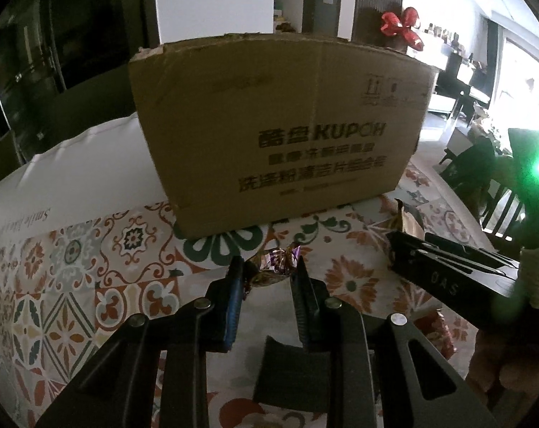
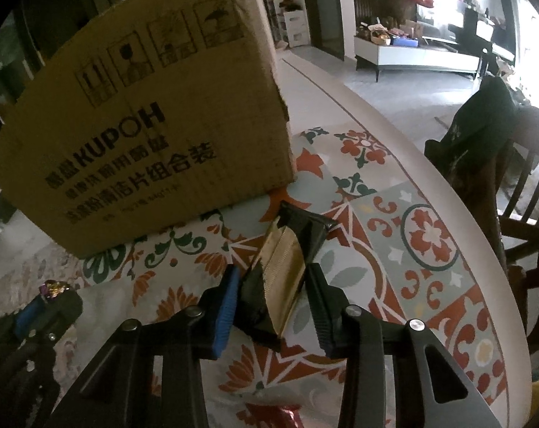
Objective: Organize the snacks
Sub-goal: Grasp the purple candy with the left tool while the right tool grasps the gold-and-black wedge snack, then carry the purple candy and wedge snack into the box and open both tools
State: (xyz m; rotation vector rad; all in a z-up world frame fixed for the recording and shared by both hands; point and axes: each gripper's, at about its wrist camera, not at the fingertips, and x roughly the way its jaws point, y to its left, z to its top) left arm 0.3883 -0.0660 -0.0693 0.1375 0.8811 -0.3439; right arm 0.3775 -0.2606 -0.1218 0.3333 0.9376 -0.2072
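A brown cardboard box (image 1: 280, 125) stands on the patterned tablecloth (image 1: 91, 249); it also shows in the right wrist view (image 2: 155, 121). My left gripper (image 1: 269, 271) is shut on a small wrapped candy (image 1: 273, 267) with a gold and purple wrapper, just in front of the box. My right gripper (image 2: 273, 281) is shut on a black and gold snack packet (image 2: 287, 260) that lies on the cloth right of the box. The right gripper (image 1: 448, 267) also shows in the left wrist view, and the left gripper with its candy (image 2: 53, 290) shows in the right wrist view.
A white sheet with writing (image 1: 55, 185) lies left of the box. A red wrapped item (image 2: 283, 415) lies near the table's front edge. The round table's edge (image 2: 430, 164) curves on the right, with dark wooden chairs (image 2: 519, 196) beyond it.
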